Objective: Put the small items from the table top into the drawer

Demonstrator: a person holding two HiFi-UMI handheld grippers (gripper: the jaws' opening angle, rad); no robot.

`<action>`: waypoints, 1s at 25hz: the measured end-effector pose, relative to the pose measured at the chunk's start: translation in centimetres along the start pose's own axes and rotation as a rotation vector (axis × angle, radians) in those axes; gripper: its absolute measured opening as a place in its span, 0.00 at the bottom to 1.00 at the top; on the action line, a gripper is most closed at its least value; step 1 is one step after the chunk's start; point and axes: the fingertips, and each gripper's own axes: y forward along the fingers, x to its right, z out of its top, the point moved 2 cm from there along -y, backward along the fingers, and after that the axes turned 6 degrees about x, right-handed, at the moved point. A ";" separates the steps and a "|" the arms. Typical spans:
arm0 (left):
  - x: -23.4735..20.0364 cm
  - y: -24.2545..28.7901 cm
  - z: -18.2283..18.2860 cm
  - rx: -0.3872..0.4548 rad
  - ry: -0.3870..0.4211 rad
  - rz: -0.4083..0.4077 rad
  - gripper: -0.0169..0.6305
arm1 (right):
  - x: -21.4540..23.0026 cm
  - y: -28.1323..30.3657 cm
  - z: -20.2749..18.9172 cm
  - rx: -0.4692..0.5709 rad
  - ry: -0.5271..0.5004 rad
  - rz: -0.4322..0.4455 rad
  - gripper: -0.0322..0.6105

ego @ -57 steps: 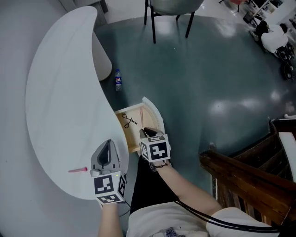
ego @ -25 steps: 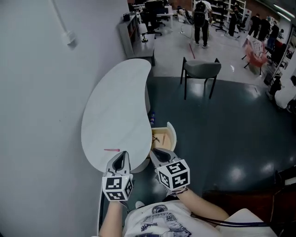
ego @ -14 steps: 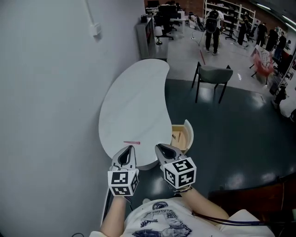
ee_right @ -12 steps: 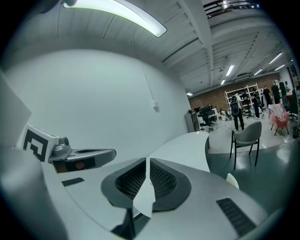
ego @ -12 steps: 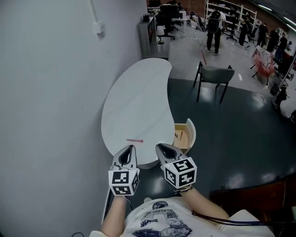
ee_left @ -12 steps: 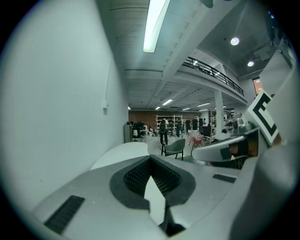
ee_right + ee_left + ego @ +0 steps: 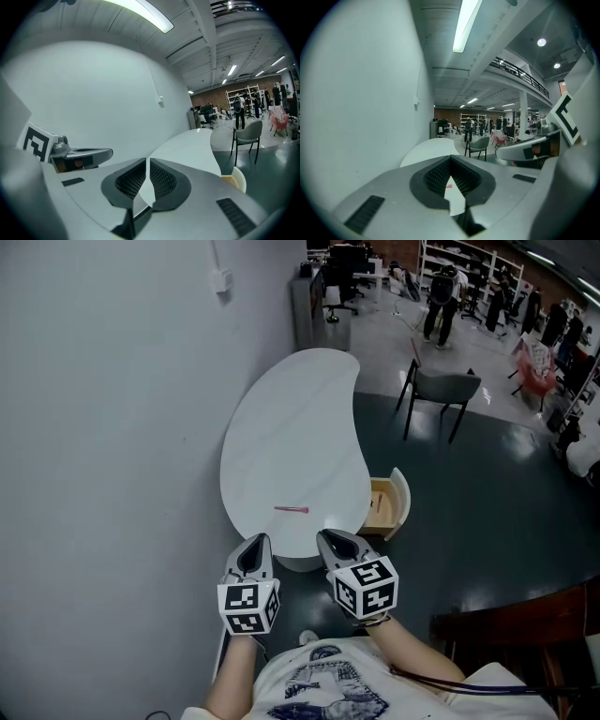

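We hold the left hand-held gripper [image 7: 255,542] and right hand-held gripper [image 7: 325,536] closed and empty. The thin pink stick [image 7: 292,510] lies on the white curved bench [image 7: 281,437] at 12 o'clock between them, axis 3-to-9, equally near both.

Grey, black-padded left gripper [image 7: 256,539] and right gripper [image 7: 323,536], each bearing 1 black-and-white marker cube [image 7: 248,607]; white printed T-shirt [image 7: 319,682] bottom centre; black cable [image 7: 469,693] lower right.

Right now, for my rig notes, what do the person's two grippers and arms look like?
The left gripper and right gripper match: light grey tapered jaws lined with dark ribbed pads, each carrying a white cube with black square markers. The person wears a white printed T-shirt with short sleeves. A black cable runs by the right arm.
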 end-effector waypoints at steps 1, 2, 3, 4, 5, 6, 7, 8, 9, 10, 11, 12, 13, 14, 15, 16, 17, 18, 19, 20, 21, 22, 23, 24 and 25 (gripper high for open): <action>-0.2 -0.3 0.0 -0.001 -0.001 0.002 0.06 | -0.2 0.0 -0.1 -0.003 0.000 -0.002 0.11; -0.4 -0.4 0.0 -0.001 0.001 0.002 0.06 | -0.4 0.0 -0.1 -0.006 -0.001 -0.004 0.11; -0.5 -0.5 0.0 -0.002 0.005 0.002 0.06 | -0.6 0.1 -0.1 -0.008 -0.002 -0.005 0.11; -0.7 -0.5 0.0 -0.002 0.009 0.003 0.06 | -0.7 0.2 -0.1 -0.011 -0.003 -0.007 0.11; -0.8 -0.5 -0.1 -0.002 0.011 0.003 0.06 | -0.7 0.3 -0.2 -0.014 -0.003 -0.008 0.11; -0.8 -0.5 -0.1 -0.003 0.012 0.002 0.06 | -0.8 0.5 -0.3 -0.017 -0.004 -0.008 0.11; -0.8 -0.5 -0.2 -0.005 0.014 0.001 0.06 | -0.8 0.5 -0.4 -0.020 -0.004 -0.009 0.11; -0.8 -0.5 -0.3 -0.006 0.014 -0.001 0.06 | -0.9 0.6 -0.6 -0.023 -0.005 -0.008 0.11; -0.8 -0.5 -0.3 -0.005 0.012 -0.005 0.06 | -0.9 0.7 -0.6 -0.025 -0.004 -0.008 0.11; -0.8 -0.5 -0.3 -0.002 0.008 -0.008 0.06 | -0.9 0.7 -0.7 -0.026 -0.004 -0.007 0.11; -0.9 -0.5 -0.2 0.002 0.005 -0.010 0.06 | -0.9 0.7 -0.7 -0.026 -0.004 -0.007 0.11; -0.9 -0.5 -0.2 0.007 0.004 -0.011 0.06 | -0.9 0.8 -0.8 -0.027 -0.005 -0.008 0.11; -0.9 -0.5 -0.2 0.009 0.004 -0.012 0.06 | -0.8 0.7 -0.8 -0.028 -0.005 -0.009 0.11; -0.9 -0.5 -0.3 0.010 0.004 -0.012 0.06 | -0.8 0.7 -0.8 -0.029 -0.005 -0.010 0.11; -0.9 -0.5 -0.3 0.009 0.004 -0.013 0.06 | -0.7 0.7 -0.9 -0.029 -0.004 -0.012 0.11; -0.8 -0.4 -0.4 0.007 0.005 -0.016 0.06 | -0.6 0.7 -0.9 -0.028 -0.002 -0.016 0.11; -0.8 -0.4 -0.4 0.006 0.006 -0.020 0.06 | -0.6 0.7 -1.0 -0.028 0.000 -0.020 0.11; -0.8 -0.4 -0.5 0.004 0.008 -0.024 0.06 | -0.6 0.8 -1.2 -0.028 0.003 -0.024 0.11; -0.8 -0.5 -0.7 0.000 0.009 -0.028 0.06 | -0.6 0.8 -1.4 -0.030 0.006 -0.027 0.11; -0.9 -0.6 -0.9 -0.005 0.010 -0.032 0.06 | -0.8 0.9 -1.6 -0.032 0.010 -0.031 0.11; -1.0 -0.8 -1.2 -0.010 0.010 -0.036 0.06 | -0.9 0.9 -1.9 -0.034 0.014 -0.035 0.11; -1.1 -1.0 -1.4 -0.016 0.010 -0.040 0.06 | -1.1 0.9 -2.2 -0.035 0.019 -0.041 0.11; -1.3 -1.3 -1.7 -0.021 0.008 -0.044 0.06 | -1.3 0.8 -2.4 -0.036 0.024 -0.048 0.11; -1.5 -1.6 -2.0 -0.025 0.006 -0.047 0.06 | -1.4 0.8 -2.6 -0.036 0.028 -0.055 0.11; -1.8 -1.8 -2.2 -0.029 0.002 -0.048 0.06 | -1.6 0.7 -2.8 -0.037 0.032 -0.060 0.11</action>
